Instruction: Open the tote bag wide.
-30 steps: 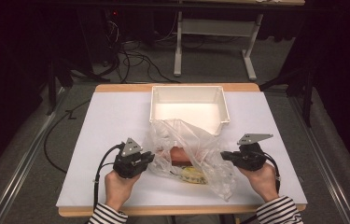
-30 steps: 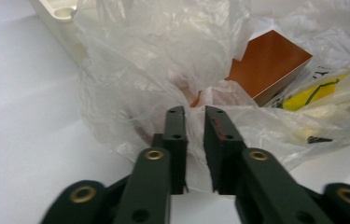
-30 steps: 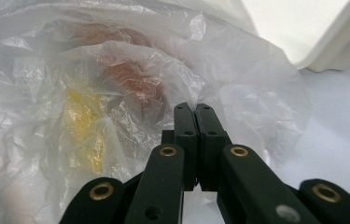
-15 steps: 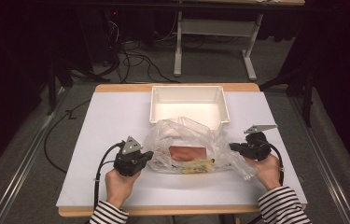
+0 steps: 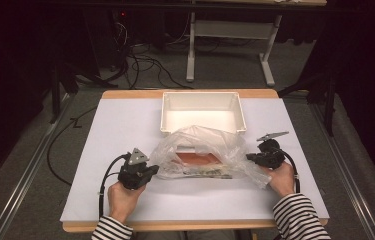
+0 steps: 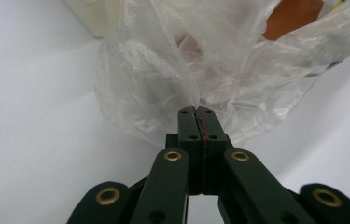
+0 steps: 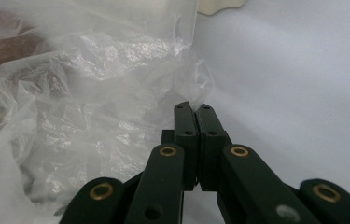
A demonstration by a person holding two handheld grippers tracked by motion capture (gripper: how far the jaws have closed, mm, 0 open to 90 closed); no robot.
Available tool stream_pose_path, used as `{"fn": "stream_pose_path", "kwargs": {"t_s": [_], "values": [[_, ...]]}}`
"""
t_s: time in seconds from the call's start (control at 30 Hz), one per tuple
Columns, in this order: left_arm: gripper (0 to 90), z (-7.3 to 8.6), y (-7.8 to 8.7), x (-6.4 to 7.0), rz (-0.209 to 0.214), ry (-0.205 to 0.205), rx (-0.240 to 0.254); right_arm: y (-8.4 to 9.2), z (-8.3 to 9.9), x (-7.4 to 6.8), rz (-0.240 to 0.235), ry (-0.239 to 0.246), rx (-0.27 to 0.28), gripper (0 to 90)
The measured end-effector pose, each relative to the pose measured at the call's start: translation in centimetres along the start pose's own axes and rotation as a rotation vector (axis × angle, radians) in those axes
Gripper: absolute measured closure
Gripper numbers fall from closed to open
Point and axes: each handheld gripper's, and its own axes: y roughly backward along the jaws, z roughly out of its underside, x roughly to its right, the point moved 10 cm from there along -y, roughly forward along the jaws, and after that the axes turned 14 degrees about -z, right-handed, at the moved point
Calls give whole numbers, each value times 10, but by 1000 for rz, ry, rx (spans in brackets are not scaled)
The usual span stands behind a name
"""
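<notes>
— Clear plastic bag (image 5: 202, 150) lying mid-desk (image 5: 125, 125), just before the white tray (image 5: 202, 110); reddish-brown block (image 5: 197, 158) inside, possibly a packet.

— Left hand-held gripper (image 5: 151, 170) pinching its left edge; right hand-held gripper (image 5: 250, 157) clamped on film opposite.

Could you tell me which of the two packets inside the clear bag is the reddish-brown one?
It is the packet lying farther from the person, toward the white tray. The other item in the plastic bag is pale with yellowish print and lies along the near edge.
</notes>
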Motion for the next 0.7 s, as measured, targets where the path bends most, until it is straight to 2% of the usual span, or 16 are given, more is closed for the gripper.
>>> {"fn": "stream_pose_path", "kwargs": {"t_s": [0.1,0.17,0.2,0.27,0.3,0.33,0.37,0.43,0.5,0.53,0.7], "values": [[894,-2,1,1,-9,0,16,-4,2,0,1,3,-22,891],[783,-3,2,1,-11,1,23,-4,2,-1,2,1,-28,881],[705,-6,4,2,-15,6,38,-2,2,-1,3,-3,-28,823],[616,-9,9,2,-20,12,55,-1,1,-1,3,0,-24,797],[564,-13,13,2,-23,12,69,6,-1,-6,-9,0,0,750],[564,-15,15,2,-25,12,77,6,-1,-6,-9,0,0,750],[521,-22,21,4,-22,8,92,13,-3,-11,-15,14,24,693],[485,-25,22,4,-25,6,93,21,-5,-16,-5,32,35,638],[466,-30,22,5,-33,3,86,26,-6,-20,4,51,45,621],[463,-33,19,6,-40,8,76,35,-8,-29,0,83,69,599],[483,-35,9,8,-51,12,46,46,-8,-42,-8,97,111,579]]}}
